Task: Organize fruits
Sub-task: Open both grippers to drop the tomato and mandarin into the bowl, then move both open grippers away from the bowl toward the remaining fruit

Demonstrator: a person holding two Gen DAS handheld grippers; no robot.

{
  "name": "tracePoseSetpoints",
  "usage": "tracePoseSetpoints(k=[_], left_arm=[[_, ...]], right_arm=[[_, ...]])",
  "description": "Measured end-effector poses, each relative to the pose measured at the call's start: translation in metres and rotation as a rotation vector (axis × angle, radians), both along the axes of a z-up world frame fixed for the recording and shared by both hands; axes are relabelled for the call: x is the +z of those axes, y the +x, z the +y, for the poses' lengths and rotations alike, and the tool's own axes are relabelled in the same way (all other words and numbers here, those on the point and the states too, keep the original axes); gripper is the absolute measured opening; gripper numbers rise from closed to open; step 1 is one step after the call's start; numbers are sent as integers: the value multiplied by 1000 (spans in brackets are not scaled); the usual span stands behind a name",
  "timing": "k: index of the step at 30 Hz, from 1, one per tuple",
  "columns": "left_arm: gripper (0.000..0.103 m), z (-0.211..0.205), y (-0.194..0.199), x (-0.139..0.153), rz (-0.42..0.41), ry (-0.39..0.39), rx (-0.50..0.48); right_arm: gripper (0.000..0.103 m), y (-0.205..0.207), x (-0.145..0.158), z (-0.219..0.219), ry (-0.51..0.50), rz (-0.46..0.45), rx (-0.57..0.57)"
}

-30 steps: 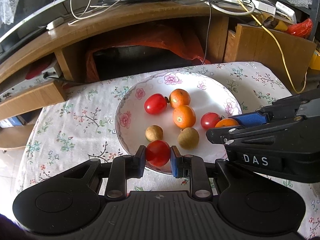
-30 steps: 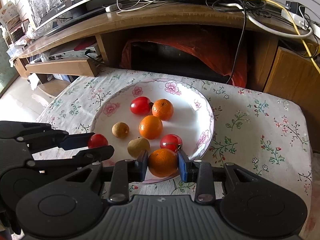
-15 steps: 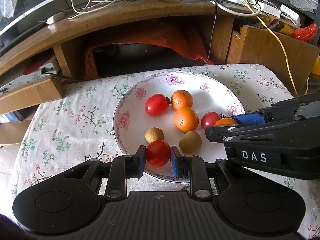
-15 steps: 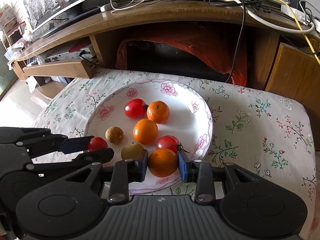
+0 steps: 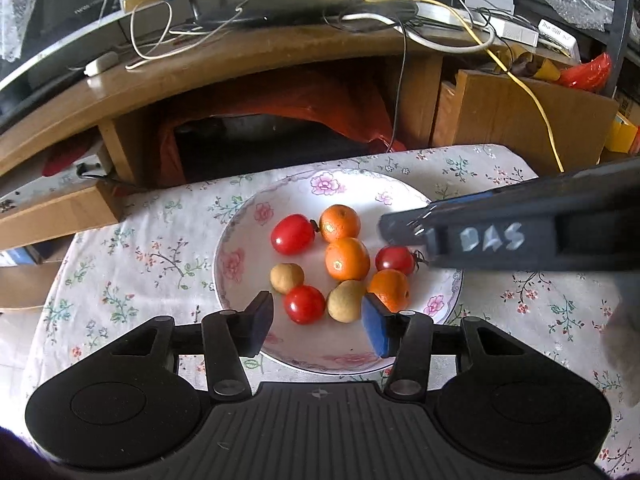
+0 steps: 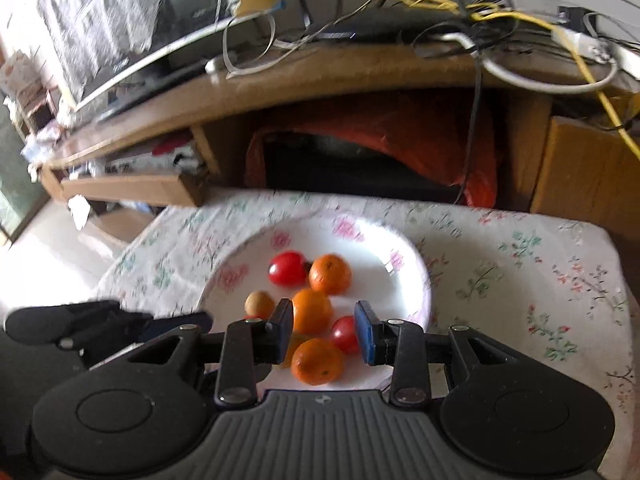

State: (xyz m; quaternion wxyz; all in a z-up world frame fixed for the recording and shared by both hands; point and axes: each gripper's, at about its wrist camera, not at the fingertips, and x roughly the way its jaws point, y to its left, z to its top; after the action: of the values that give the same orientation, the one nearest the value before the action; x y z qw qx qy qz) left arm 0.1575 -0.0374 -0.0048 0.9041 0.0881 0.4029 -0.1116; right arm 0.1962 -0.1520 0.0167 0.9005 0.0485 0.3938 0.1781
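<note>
Tablecloth (image 5: 132, 248), right view blurred

Materials/finish check: glossy plate, matt cloth, plastic claws.
Plate (image 5: 248, 240): glazed ceramic look, glossy white, pink flower print at rim. Surface (image 5: 132, 248): covered in matt floral cloth out to its edges. Tomatoes, e.g. (image 5: 304, 304): smooth, shiny red skin. Oranges, e.g. (image 5: 347, 259): finely dimpled peel, slight sheen. Brown fruits, e.g. (image 5: 286, 278): dull, rough-looking skin. Left claw (image 5: 318, 326) and right claw (image 6: 324, 332): matt black plastic, blue pads (image 5: 376, 330) look rubbery, body ribbed. Cabinet (image 5: 240, 60) behind: smooth brown wood.
</note>
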Motion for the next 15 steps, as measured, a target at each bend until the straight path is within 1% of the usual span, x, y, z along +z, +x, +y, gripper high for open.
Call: tracePoseSetpoints(k=[7,15], left_arm=[[57,11,-9,8,-8,-7,20],[60,25,-30,19,-18,-16,31]], right_arm=[[34,-10,8,-10,6,1,-41],[34,-37,7,-2,-24,13,-10]])
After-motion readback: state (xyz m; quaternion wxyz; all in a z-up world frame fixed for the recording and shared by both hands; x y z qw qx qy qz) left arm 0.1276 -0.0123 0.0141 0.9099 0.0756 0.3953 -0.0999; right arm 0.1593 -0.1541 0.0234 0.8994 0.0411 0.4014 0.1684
